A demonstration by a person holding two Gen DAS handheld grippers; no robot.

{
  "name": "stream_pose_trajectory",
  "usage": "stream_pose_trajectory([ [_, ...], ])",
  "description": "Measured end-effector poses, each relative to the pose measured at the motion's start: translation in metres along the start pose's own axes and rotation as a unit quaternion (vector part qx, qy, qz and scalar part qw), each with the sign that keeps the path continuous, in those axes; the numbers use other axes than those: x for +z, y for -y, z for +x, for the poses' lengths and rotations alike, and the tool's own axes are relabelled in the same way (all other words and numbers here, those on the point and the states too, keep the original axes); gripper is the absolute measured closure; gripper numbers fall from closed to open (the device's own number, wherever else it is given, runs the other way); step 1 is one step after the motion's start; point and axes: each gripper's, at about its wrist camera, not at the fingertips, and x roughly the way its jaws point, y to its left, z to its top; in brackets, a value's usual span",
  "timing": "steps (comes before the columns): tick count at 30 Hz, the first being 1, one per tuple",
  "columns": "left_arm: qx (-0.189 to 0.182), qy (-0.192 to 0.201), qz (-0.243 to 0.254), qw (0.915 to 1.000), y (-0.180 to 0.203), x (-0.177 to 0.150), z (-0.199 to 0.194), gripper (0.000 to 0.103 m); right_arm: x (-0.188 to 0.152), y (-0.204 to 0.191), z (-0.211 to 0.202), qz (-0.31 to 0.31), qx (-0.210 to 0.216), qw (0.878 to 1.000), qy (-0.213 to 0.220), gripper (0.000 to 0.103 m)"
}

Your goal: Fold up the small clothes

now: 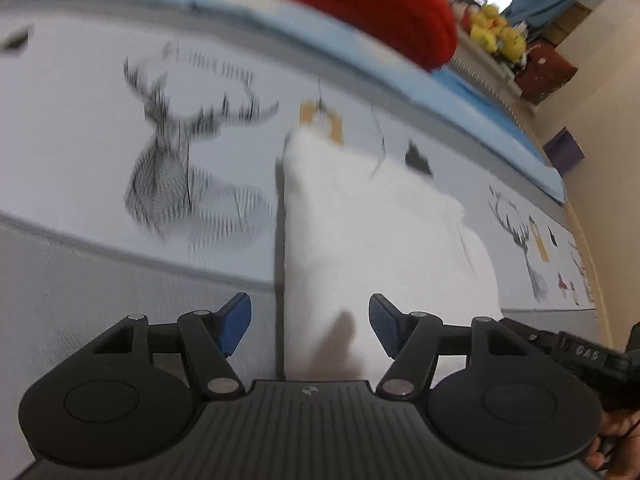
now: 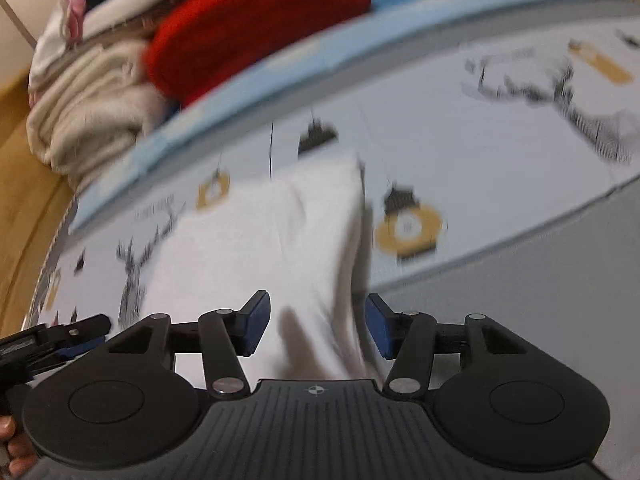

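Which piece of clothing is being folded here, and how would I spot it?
Look at the deer-print sheet covering the bed. On it, just ahead of both sets of fingers, lies a white garment. It is plain and lies apart, unlike the red knit and cream clothes piled at the far edge.

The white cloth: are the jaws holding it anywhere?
No. Both the left gripper and right gripper are open above the white cloth, touching nothing.

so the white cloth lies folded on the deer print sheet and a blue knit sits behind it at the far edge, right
Not quite: the knit behind it is red, not blue, as the right wrist view shows. The white cloth does lie folded on the deer print sheet.
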Motion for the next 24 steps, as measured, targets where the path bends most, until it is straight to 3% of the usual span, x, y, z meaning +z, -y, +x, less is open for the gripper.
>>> stream_pose_trajectory([
  [2, -0.008, -0.024, -0.007, 0.9997, -0.001, -0.004, 0.01, 0.04, -0.004, -0.001, 0.004, -0.016, 0.0, 1.0, -0.024, 0.05],
  [3, -0.009, -0.038, -0.006, 0.9992, -0.001, -0.006, 0.016, 0.049, -0.006, -0.002, 0.007, -0.024, -0.007, 0.999, -0.035, 0.052],
  [4, -0.007, -0.05, 0.001, 0.9987, 0.0, -0.01, 0.022, 0.055, -0.008, 0.0, 0.011, -0.025, -0.015, 0.999, -0.045, 0.06],
  [5, 0.005, -0.05, 0.011, 0.9987, 0.001, -0.014, 0.027, 0.061, -0.009, 0.002, 0.012, -0.017, -0.01, 0.998, -0.052, 0.069],
  [6, 0.013, -0.043, 0.022, 0.9988, 0.002, -0.016, 0.029, 0.065, -0.01, 0.003, 0.011, -0.007, -0.001, 0.998, -0.055, 0.071],
  [7, 0.016, -0.036, 0.027, 0.9988, 0.003, -0.017, 0.028, 0.067, -0.013, 0.003, 0.011, -0.003, 0.002, 0.999, -0.052, 0.081],
  [9, 0.018, -0.032, 0.03, 0.9989, 0.004, -0.018, 0.027, 0.067, -0.014, 0.001, 0.008, -0.01, 0.009, 0.999, -0.047, 0.088],
  [12, 0.019, -0.035, 0.049, 0.998, 0.008, -0.016, 0.022, 0.065, -0.015, 0.003, 0.003, -0.006, 0.015, 0.999, -0.046, 0.088],
  [15, 0.028, -0.023, 0.073, 0.9967, 0.011, -0.016, 0.012, 0.065, -0.014, 0.006, -0.001, -0.008, 0.008, 0.999, -0.046, 0.078],
  [18, 0.045, -0.047, 0.082, 0.9945, 0.008, -0.025, 0.014, 0.061, -0.018, 0.009, -0.002, -0.036, -0.009, 0.997, -0.062, 0.067],
  [22, 0.067, -0.033, 0.099, 0.9922, 0.017, -0.032, 0.002, 0.06, -0.025, 0.021, -0.004, -0.022, -0.021, 0.995, -0.091, 0.066],
  [24, 0.085, -0.014, 0.111, 0.9901, 0.024, -0.036, -0.009, 0.051, -0.029, 0.023, -0.009, -0.031, -0.036, 0.994, -0.094, 0.066],
])
